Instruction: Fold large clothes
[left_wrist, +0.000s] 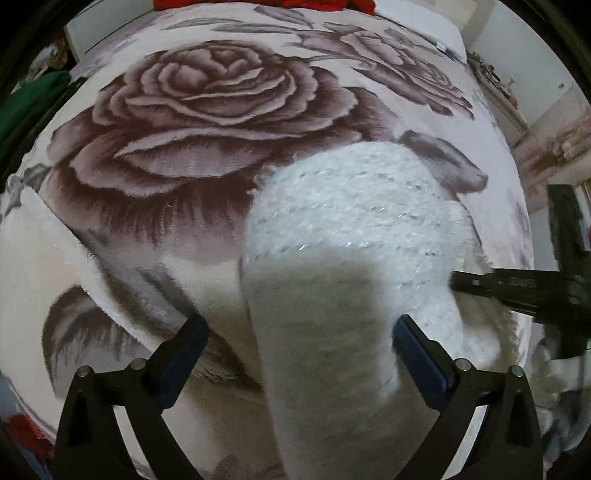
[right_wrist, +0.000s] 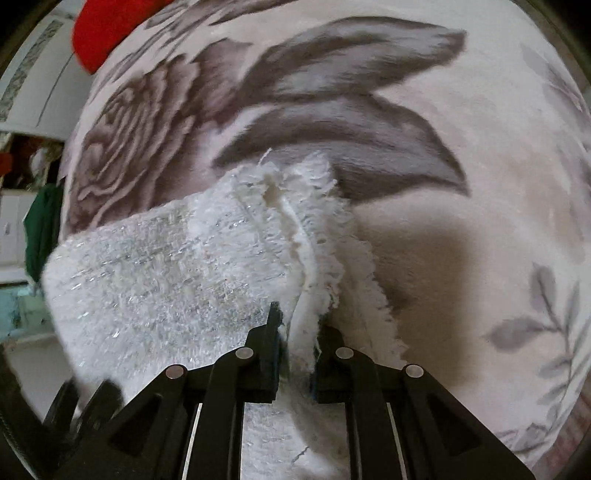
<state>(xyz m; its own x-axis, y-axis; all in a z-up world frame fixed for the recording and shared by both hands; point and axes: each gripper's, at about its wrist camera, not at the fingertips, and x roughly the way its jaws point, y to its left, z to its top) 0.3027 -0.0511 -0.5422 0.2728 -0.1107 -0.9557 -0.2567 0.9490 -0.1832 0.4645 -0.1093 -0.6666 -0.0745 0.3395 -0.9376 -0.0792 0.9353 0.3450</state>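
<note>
A fluffy white knit garment (left_wrist: 351, 236) with silver threads lies on a rose-print blanket (left_wrist: 192, 122). My left gripper (left_wrist: 299, 339) is open, its fingers either side of the garment's near part, not closed on it. My right gripper (right_wrist: 297, 332) is shut on the garment's fringed edge (right_wrist: 306, 236), which rises between its fingers; the rest of the garment (right_wrist: 147, 280) spreads to the left. The right gripper also shows in the left wrist view (left_wrist: 517, 288), at the garment's right side.
The blanket (right_wrist: 443, 147) covers the whole bed. Red cloth (left_wrist: 258, 3) lies at the bed's far end and shows in the right wrist view (right_wrist: 107, 29). A green cloth (left_wrist: 29, 107) hangs off the left side. Shelves and a wall (left_wrist: 546, 122) stand to the right.
</note>
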